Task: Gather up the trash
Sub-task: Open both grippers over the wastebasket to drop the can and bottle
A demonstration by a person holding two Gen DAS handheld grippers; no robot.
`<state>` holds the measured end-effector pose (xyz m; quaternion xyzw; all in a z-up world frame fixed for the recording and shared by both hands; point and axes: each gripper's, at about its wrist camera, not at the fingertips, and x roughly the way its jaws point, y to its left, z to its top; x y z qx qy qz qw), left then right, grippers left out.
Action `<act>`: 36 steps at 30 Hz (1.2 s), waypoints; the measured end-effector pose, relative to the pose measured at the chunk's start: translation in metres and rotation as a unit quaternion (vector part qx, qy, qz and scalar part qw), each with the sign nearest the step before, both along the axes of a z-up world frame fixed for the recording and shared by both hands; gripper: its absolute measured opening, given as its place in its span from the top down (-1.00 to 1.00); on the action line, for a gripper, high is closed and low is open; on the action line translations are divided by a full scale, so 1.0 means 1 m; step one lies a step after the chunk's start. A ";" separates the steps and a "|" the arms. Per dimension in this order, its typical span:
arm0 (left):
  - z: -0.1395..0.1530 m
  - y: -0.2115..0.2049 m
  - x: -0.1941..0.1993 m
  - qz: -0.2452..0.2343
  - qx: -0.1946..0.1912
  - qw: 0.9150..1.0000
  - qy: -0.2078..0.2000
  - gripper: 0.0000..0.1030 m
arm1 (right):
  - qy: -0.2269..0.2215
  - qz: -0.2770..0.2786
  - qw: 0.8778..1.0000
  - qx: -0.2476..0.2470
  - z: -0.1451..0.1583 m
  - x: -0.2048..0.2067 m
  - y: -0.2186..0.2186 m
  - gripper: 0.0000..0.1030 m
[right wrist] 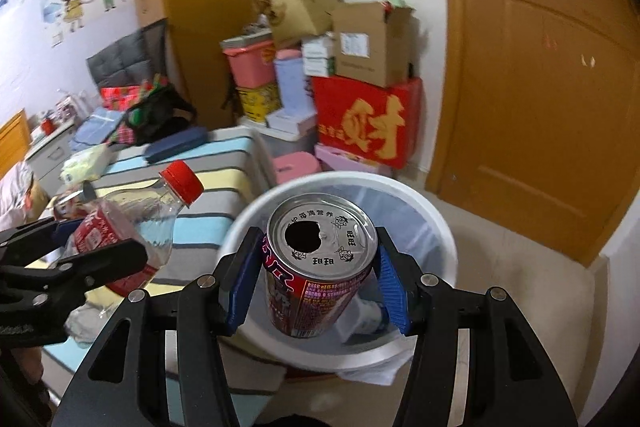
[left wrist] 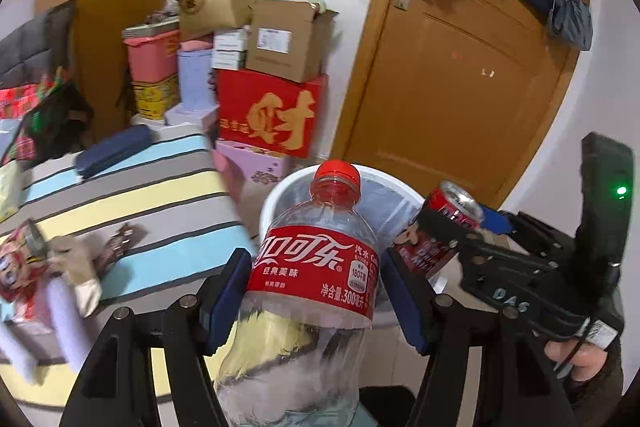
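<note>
Clamped between the left gripper's blue pads, an empty Coca-Cola bottle hangs before the white trash bin. Beside it the right gripper pinches an opened red drink can above the bin's mouth. Best to bring both squarely over the lined opening before spreading either pair, bottle first clearing the rim.
</note>
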<state>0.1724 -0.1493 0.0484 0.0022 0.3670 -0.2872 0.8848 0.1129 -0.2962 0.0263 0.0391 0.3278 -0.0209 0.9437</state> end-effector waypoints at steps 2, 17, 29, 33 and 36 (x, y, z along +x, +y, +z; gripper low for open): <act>-0.005 -0.013 0.011 -0.009 -0.009 1.000 0.015 -0.30 | 0.010 -0.011 1.000 -0.004 -0.006 0.006 -0.007 -0.09; -0.041 -0.072 0.067 -0.022 0.008 0.999 0.046 -0.30 | 0.078 -0.026 0.997 -0.002 -0.045 0.038 -0.040 -0.09; -0.047 -0.078 0.077 -0.026 -0.008 0.998 0.054 -0.32 | 0.083 -0.033 0.996 -0.021 -0.047 0.040 -0.042 -0.09; -0.041 -0.073 0.071 -0.022 -0.004 0.999 0.042 -0.34 | 0.070 -0.043 0.996 -0.032 -0.041 0.037 -0.041 -0.20; -0.038 -0.067 0.068 -0.010 0.004 0.999 0.037 -0.34 | 0.067 -0.043 0.996 -0.030 -0.039 0.034 -0.040 -0.20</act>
